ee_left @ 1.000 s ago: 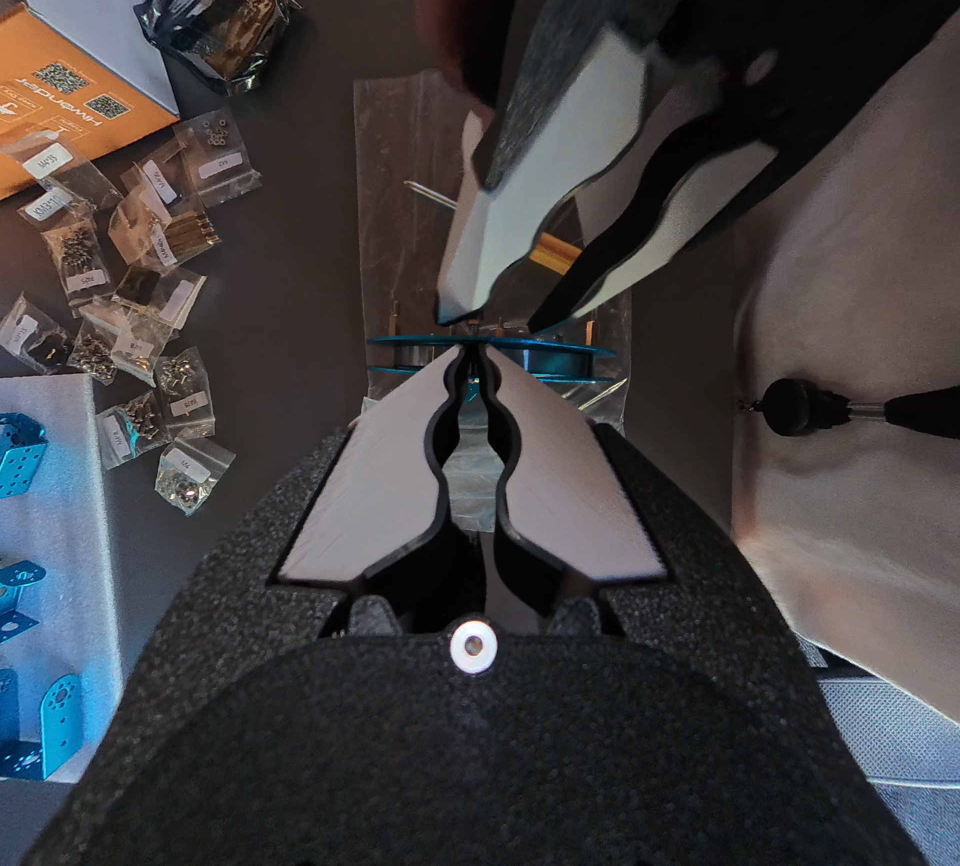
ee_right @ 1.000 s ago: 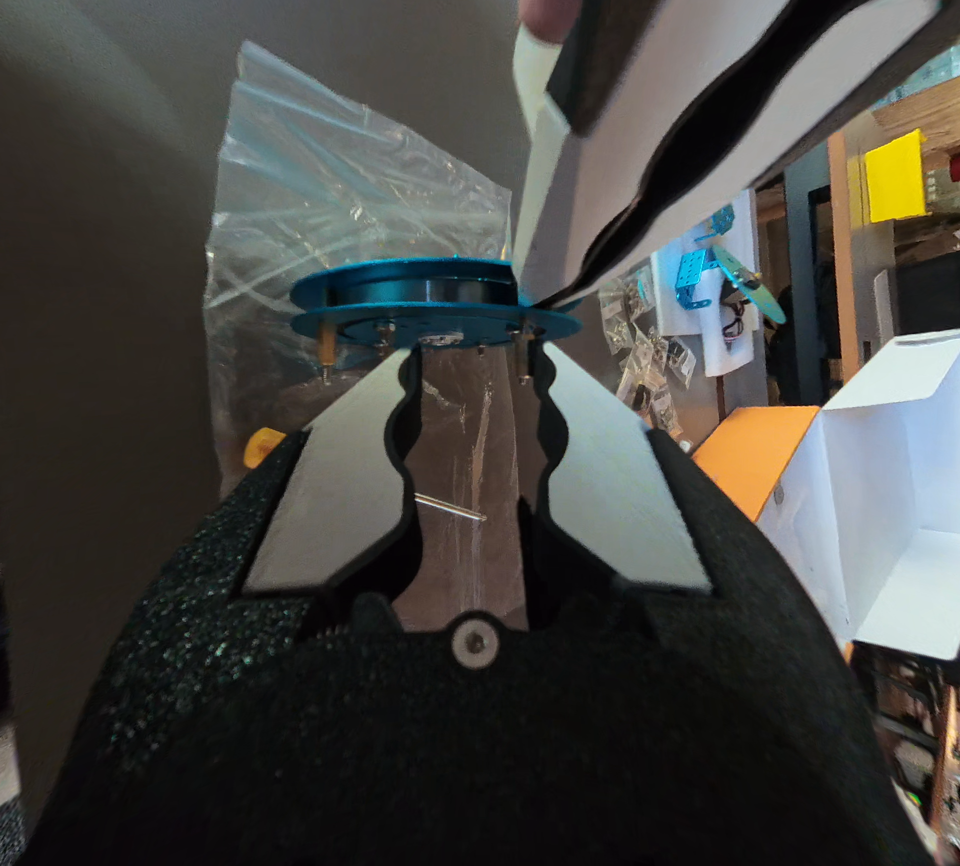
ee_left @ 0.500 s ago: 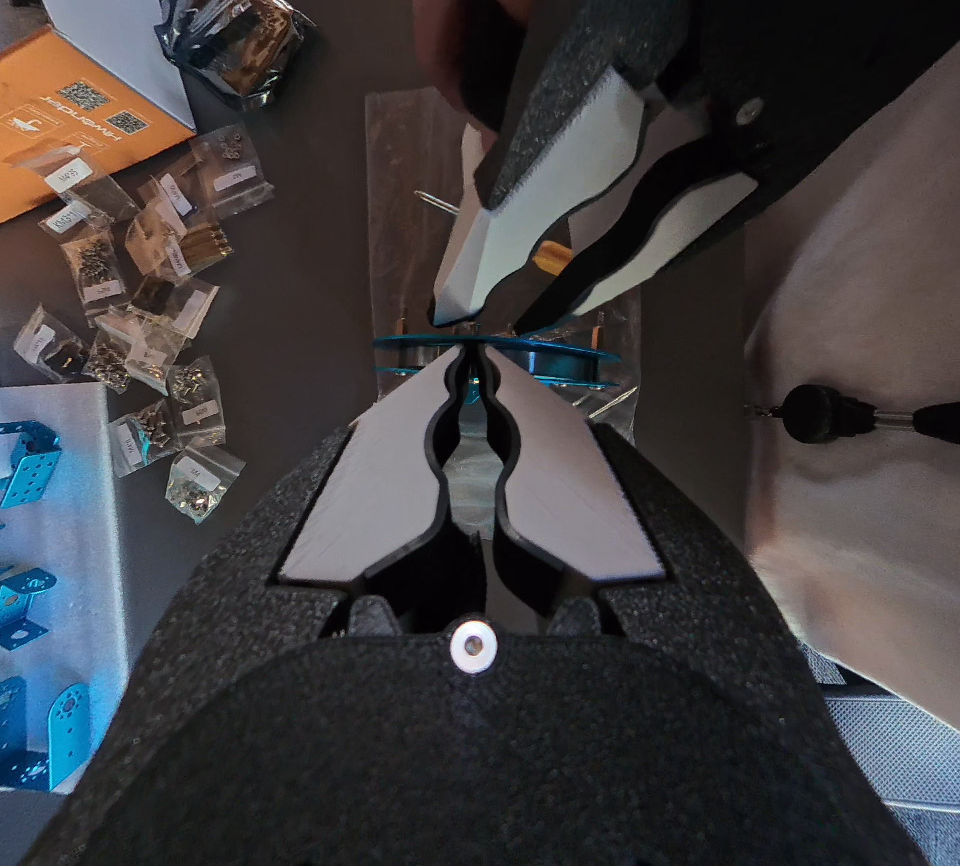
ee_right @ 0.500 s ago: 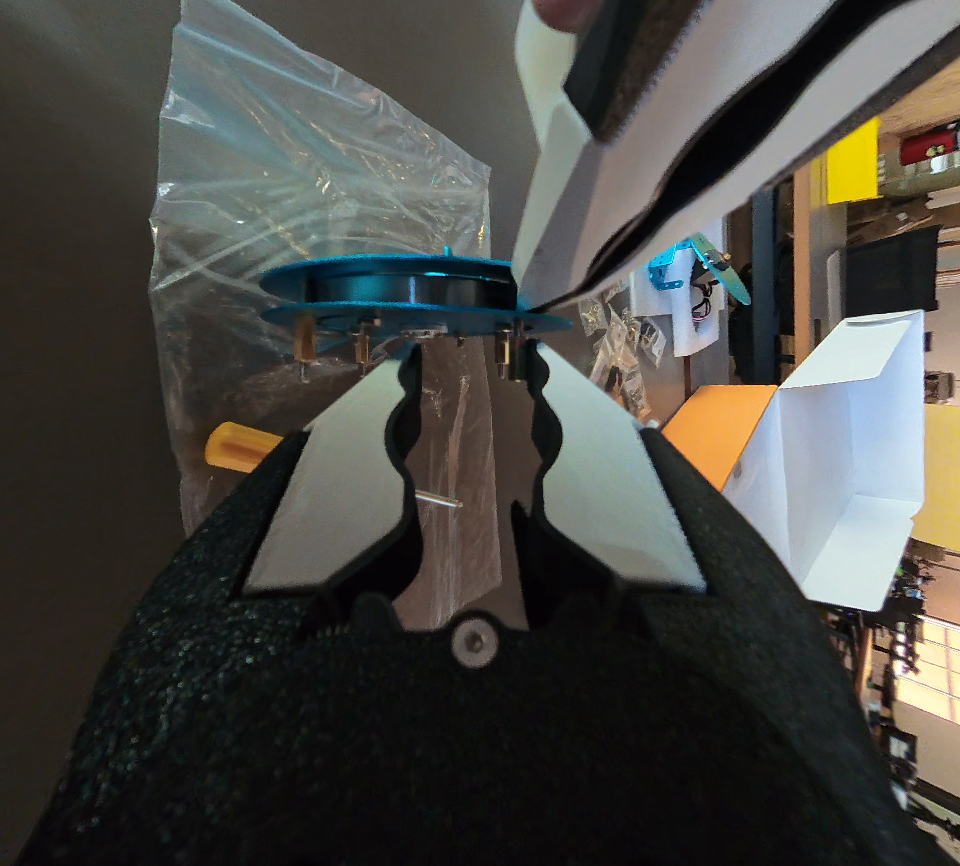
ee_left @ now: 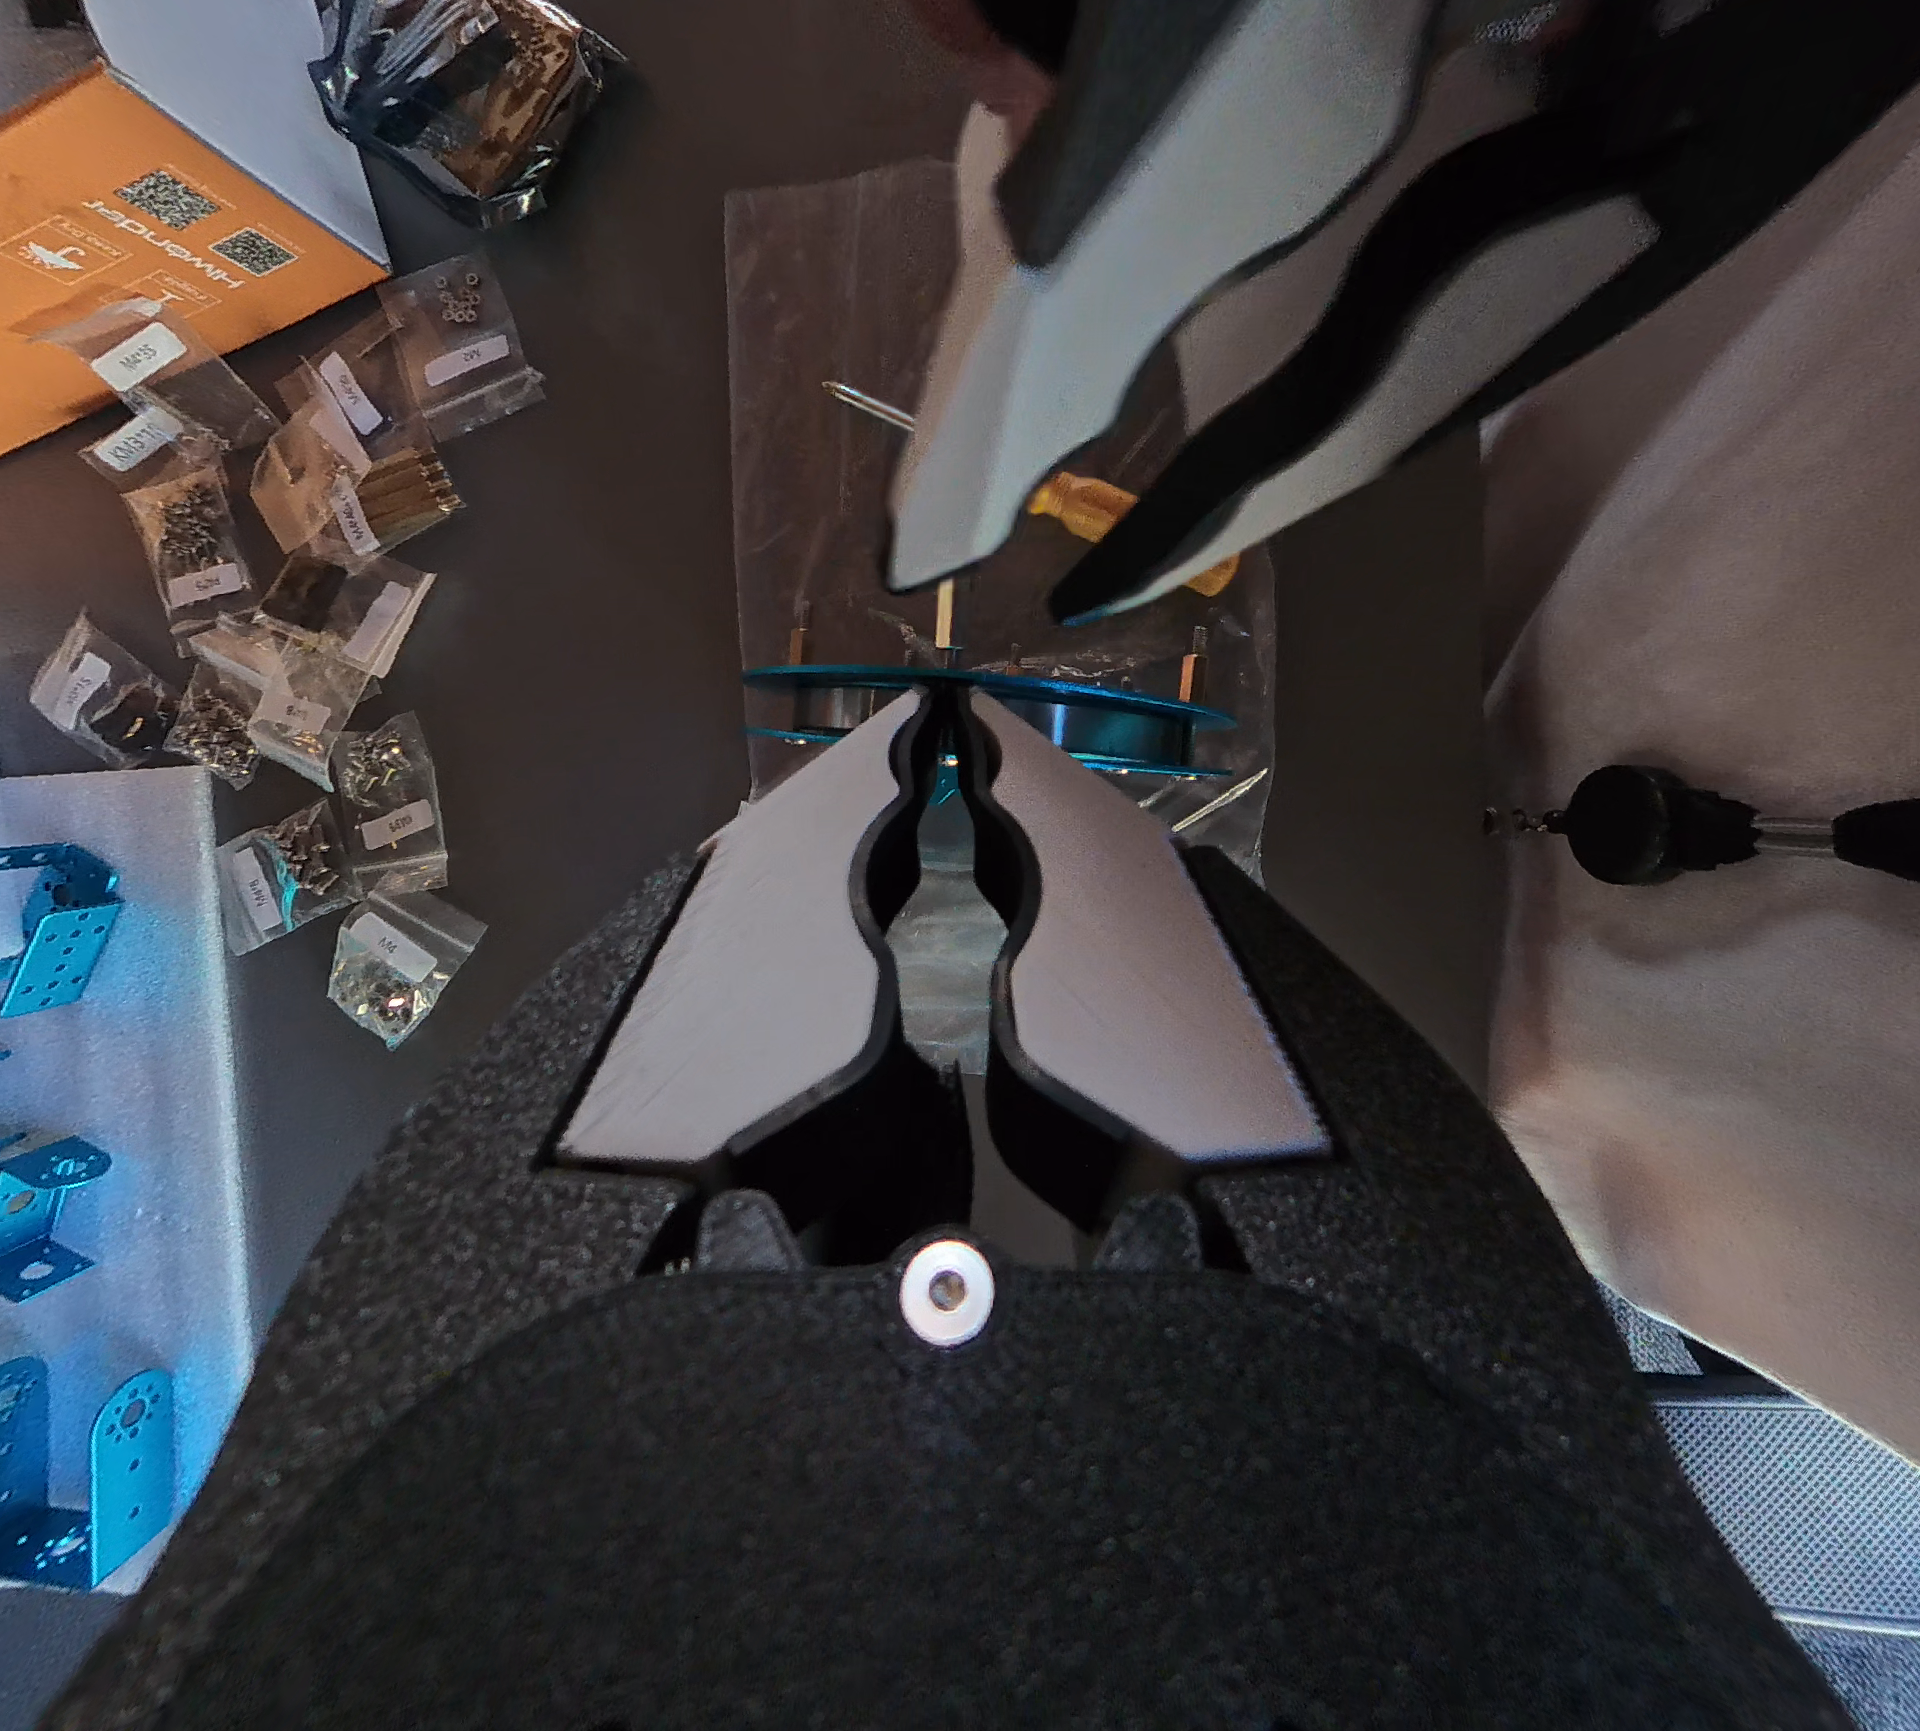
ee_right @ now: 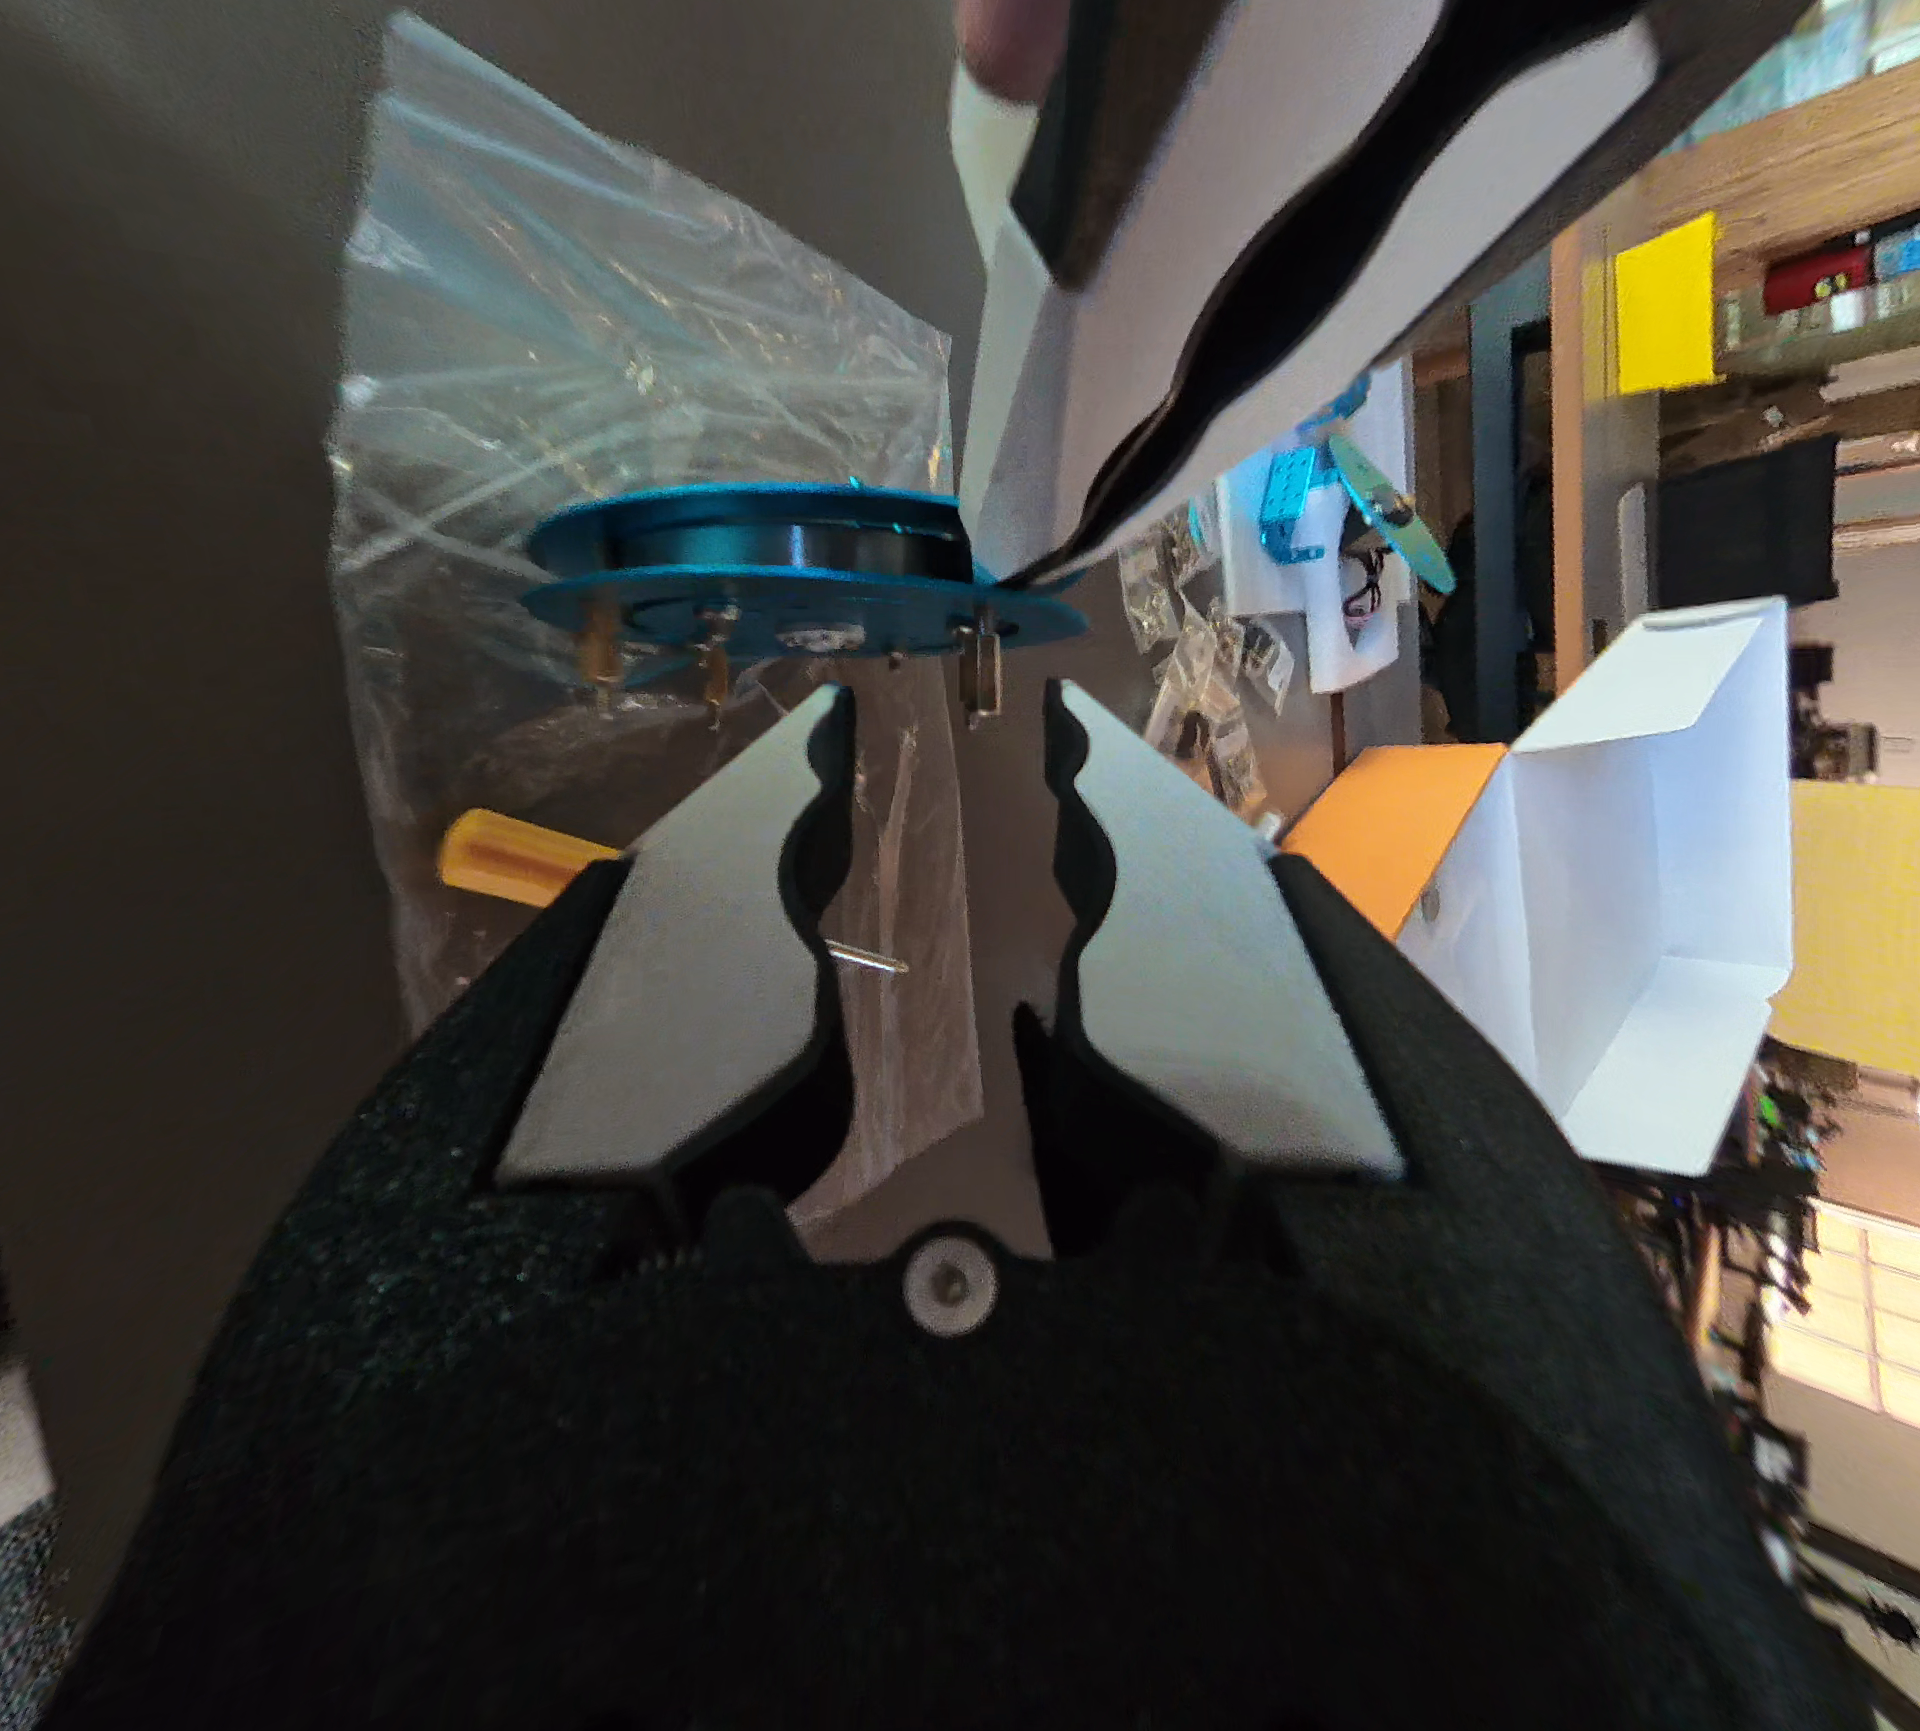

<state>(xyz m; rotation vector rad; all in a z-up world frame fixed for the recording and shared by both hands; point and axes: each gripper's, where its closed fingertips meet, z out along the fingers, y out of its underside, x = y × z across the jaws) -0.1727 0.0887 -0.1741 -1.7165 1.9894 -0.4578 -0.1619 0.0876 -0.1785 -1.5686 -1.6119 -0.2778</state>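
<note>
The right tool [ee_right: 948,694] has backed off the standoff [ee_right: 980,665], gaping; left tool [ee_left: 943,702] pinches the stiff, light disc [ee_left: 987,710] rim.

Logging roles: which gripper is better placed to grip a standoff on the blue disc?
Right: the right gripper is open at a brass standoff; the left gripper is shut on the blue disc.

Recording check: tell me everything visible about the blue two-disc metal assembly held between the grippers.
The blue two-disc metal assembly is two thin anodised-looking round plates stacked parallel, with a dark cylindrical core between them. Brass-coloured standoffs and small screws stick out from one plate. It is held off the table, edge-on to both cameras, above a clear plastic bag. The left gripper is shut on its rim; the right gripper is open, its fingertips either side of one standoff without touching.
</note>
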